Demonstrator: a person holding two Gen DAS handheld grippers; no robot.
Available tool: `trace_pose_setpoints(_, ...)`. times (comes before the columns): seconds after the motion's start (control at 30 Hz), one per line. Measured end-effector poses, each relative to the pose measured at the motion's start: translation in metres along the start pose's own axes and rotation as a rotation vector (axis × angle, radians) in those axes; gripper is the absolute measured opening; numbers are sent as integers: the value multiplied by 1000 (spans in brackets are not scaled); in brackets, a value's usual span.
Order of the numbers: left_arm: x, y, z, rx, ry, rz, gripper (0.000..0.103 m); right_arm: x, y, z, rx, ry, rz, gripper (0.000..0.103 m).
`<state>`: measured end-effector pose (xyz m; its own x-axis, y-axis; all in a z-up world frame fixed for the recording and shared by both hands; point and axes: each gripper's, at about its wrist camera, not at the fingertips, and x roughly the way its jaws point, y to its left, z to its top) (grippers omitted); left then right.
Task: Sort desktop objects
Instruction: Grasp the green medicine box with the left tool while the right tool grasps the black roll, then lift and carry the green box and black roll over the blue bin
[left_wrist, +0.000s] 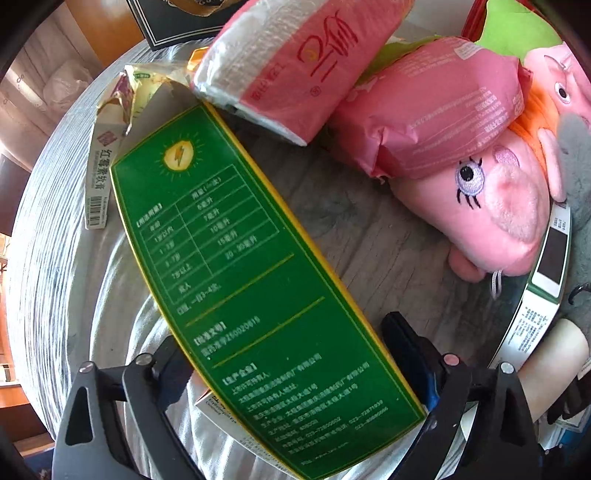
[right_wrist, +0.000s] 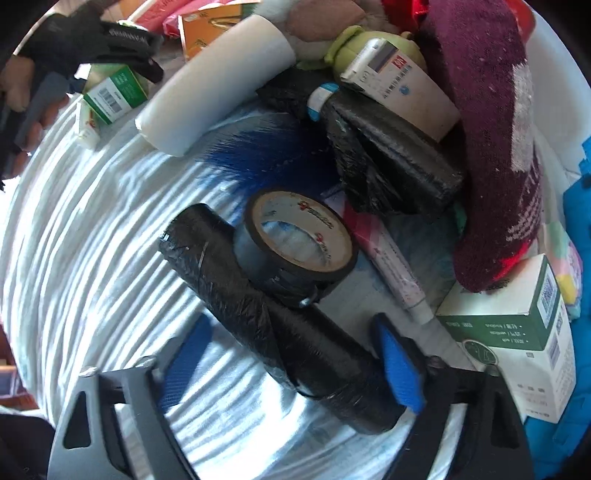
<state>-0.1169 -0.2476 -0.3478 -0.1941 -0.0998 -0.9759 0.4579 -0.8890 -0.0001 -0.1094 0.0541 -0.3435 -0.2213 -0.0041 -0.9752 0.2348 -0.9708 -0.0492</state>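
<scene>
Left fingers (left_wrist: 295, 369) straddle the green box (left_wrist: 258, 288) unclamped; right fingers (right_wrist: 291, 354) likewise around the black roll (right_wrist: 280, 321).

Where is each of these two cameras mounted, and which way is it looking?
Left wrist: on the left gripper, looking steeply down its fingers at a green box between them.
Right wrist: on the right gripper, looking down at a black roll; a hand shows top left.
Shared: the striped cloth, the green box.
</scene>
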Motion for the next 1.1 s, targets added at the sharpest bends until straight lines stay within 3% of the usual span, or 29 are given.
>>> trace_pose_setpoints(0.2, -9, 2, -6, 1, -25, -20, 76, -4, 6, 1, -13, 2, 27, 59)
trace_pose_setpoints(0.27, -13, 7, -8, -13, -30, -36, 67, -6, 8, 1, -11, 1, 41, 48)
trace_pose_setpoints(0.37, -18, 11, -12, -11, -33, -45, 63, -9, 12, 0, -15, 3, 67, 41)
trace_pose_setpoints(0.57, -31, 14, -23, -4, -49, -43, 60, -16, 26, 0, -23, 2, 99, 36)
trace_pose_setpoints(1.1, -67, 9, -49, -6, -106, -70, 57, -45, 46, 10, 4, -30, 127, 35)
